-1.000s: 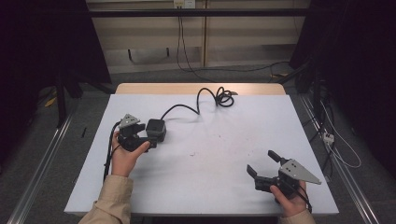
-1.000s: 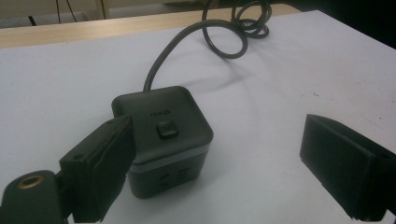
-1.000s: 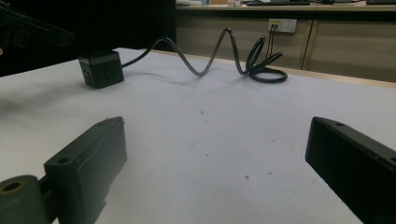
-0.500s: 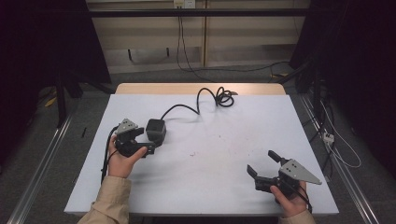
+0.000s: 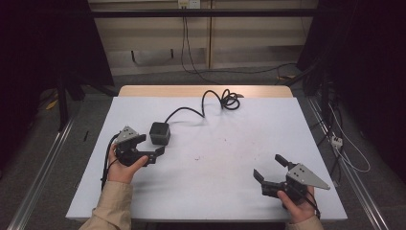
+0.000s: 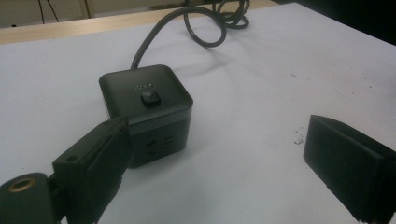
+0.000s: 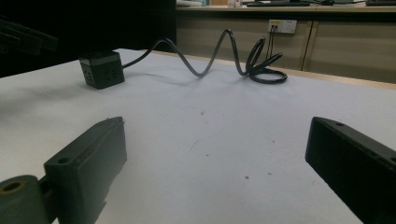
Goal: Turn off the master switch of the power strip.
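**Black cube beside the left gripper, both grippers spread**

While the white tabletop (image 5: 215, 177) carries little else, a black cube power block (image 5: 160, 133) sits on its left half, a small button on its top face and what look like socket slots on its side, though they are too dark to be sure. Its black cable (image 5: 210, 103) runs toward the far edge and ends in a loose coil. The left gripper (image 5: 152, 146), held in the person's left hand (image 5: 122, 165), lies just beside the cube with its jaws wide apart, one jaw close against the cube's near side. The right gripper (image 5: 270, 166), well apart at the near right, rests with jaws equally spread over bare surface.
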`<state>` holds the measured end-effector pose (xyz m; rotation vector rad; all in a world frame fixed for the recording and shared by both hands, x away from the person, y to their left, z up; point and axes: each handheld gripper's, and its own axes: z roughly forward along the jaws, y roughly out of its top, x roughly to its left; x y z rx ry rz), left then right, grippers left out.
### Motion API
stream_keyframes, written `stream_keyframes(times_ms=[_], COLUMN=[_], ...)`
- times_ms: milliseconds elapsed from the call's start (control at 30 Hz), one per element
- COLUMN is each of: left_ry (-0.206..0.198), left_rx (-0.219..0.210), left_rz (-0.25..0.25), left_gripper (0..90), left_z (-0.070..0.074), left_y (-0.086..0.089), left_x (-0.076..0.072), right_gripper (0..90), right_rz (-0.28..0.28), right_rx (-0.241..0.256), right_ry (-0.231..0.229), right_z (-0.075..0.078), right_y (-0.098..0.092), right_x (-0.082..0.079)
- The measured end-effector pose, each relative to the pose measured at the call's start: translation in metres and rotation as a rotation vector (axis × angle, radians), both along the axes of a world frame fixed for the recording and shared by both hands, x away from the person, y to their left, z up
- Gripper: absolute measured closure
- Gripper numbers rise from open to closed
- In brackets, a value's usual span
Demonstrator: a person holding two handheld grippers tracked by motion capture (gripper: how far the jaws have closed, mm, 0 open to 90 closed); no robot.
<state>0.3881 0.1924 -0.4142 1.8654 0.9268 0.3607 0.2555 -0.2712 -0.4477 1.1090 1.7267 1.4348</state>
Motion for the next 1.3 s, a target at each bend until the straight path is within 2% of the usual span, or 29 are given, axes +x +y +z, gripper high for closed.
stream_keyframes(times_ms=[167, 400, 633, 900, 1300], left_ry=[0.004, -0.005, -0.005, -0.016, -0.008], left_rx=[-0.016, -0.011, 0.000, -0.009, -0.005], left_rz=[0.006, 0.002, -0.024, -0.015, -0.008], left_gripper=[7.8, 7.8, 7.8, 7.8, 7.5], left_z=[-0.003, -0.003, -0.005, -0.006, -0.009], left_y=[0.006, 0.013, 0.015, 0.023, 0.033], left_x=[-0.004, -0.012, -0.017, -0.020, -0.024], right_gripper=[4.7, 4.6, 4.7, 4.7, 4.6], right_rz=[0.002, -0.002, 0.000, -0.004, -0.003], right_rx=[-0.002, 0.001, 0.000, 0.004, 0.001], right_ry=[-0.001, -0.003, -0.004, -0.002, -0.001], right_z=[0.000, 0.000, 0.000, 0.000, 0.000], right_y=[0.000, -0.001, 0.000, -0.001, -0.001], right_x=[0.000, 0.000, 0.000, 0.000, -0.001])
